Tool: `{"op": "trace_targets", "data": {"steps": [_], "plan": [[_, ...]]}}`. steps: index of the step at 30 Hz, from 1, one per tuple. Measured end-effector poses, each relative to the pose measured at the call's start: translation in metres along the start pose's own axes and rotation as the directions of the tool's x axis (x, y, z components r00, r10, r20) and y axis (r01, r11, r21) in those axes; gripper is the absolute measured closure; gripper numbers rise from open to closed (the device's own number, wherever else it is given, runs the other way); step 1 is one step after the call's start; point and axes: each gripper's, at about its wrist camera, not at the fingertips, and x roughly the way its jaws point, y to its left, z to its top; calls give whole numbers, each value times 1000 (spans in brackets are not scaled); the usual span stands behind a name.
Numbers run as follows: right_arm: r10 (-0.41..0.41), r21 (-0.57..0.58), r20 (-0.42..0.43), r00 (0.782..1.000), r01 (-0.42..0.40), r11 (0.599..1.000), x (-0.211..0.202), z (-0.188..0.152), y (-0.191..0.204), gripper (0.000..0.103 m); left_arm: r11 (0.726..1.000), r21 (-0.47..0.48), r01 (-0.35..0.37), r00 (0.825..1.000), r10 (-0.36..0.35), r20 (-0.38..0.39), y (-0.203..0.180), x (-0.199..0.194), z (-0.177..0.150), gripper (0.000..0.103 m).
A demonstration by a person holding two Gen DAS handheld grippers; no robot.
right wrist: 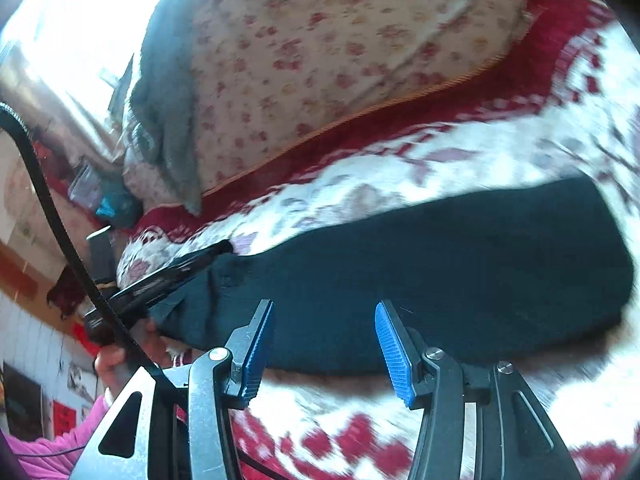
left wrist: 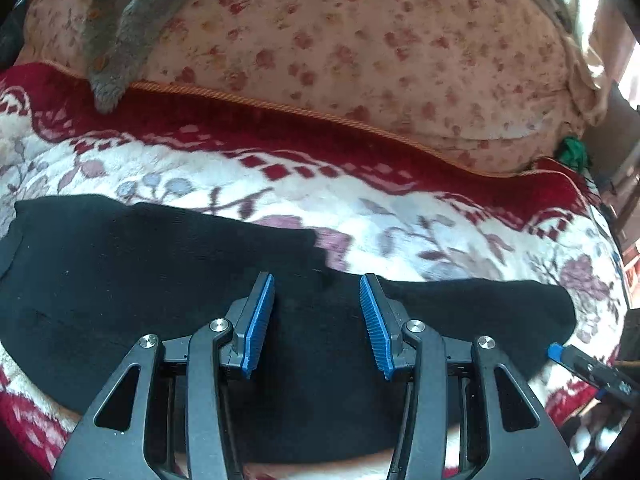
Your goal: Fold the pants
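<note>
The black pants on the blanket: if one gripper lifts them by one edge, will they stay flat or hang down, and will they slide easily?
The black pants lie limp and follow the bed's curve, so they would likely droop and sag from a single grip. Their matte knit rests on a fuzzy patterned blanket, so they probably drag rather than slide. They look light.

A home bedroom: floral plush blanket (left wrist: 400,216), flowered quilt (left wrist: 360,40), cluttered wall.

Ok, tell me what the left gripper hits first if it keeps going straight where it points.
Most likely the black pants: the open left gripper points down at the dark cloth lying on the floral blanket, nothing between. Depth is unclear.
</note>
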Motion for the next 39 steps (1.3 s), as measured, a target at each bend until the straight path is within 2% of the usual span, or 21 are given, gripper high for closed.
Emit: {"op": "trace_targets", "data": {"steps": [3, 6, 9, 11, 13, 16, 18, 23, 27, 30, 33, 36, 39], "plan": [[-22, 76, 24, 999, 20, 997, -19, -8, -24, 50, 998, 39, 56, 998, -55, -20, -20, -2, -1, 60], [-32, 147, 36, 999, 27, 989, -35, -16, -45, 41, 990, 72, 119, 991, -115, -64, -43, 2, -6, 60], [-48, 203, 46, 998, 38, 978, -45, -22, -60, 41, 979, 91, 185, 977, -173, -125, -65, 11, -11, 60], [-69, 234, 55, 996, 54, 971, -51, -23, -71, 41, 969, 95, 229, 961, -209, -179, -81, 21, -12, 60], [-77, 261, 65, 995, 58, 964, -54, -22, -76, 41, 957, 114, 266, 948, -239, -209, -97, 28, -9, 60], [-73, 311, 78, 994, 45, 949, -55, -22, -88, 40, 946, 142, 291, 939, -254, -234, -115, 36, -4, 60], [-66, 332, 85, 994, 34, 943, -54, -21, -94, 40, 930, 169, 327, 924, -277, -265, -133, 45, 2, 60], [-53, 330, 117, 992, 11, 944, -53, -19, -100, 40, 896, 223, 383, 896, -301, -326, -169, 69, 13, 60], [-24, 321, 174, 984, -34, 946, -53, -20, -107, 40, 872, 256, 417, 874, -308, -375, -192, 90, 19, 60], [7, 329, 198, 980, -73, 942, -56, -18, -115, 41, 857, 290, 425, 869, -297, -396, -206, 105, 22, 60], [23, 361, 218, 976, -102, 927, -59, -15, -125, 44, 830, 315, 461, 847, -305, -435, -217, 118, 25, 60], [21, 382, 228, 973, -109, 918, -62, -14, -131, 51, 801, 361, 478, 836, -290, -465, -224, 130, 26, 60], [32, 395, 236, 971, -126, 910, -64, -17, -137, 60, 767, 392, 507, 818, -286, -498, -231, 136, 26, 60]]}}
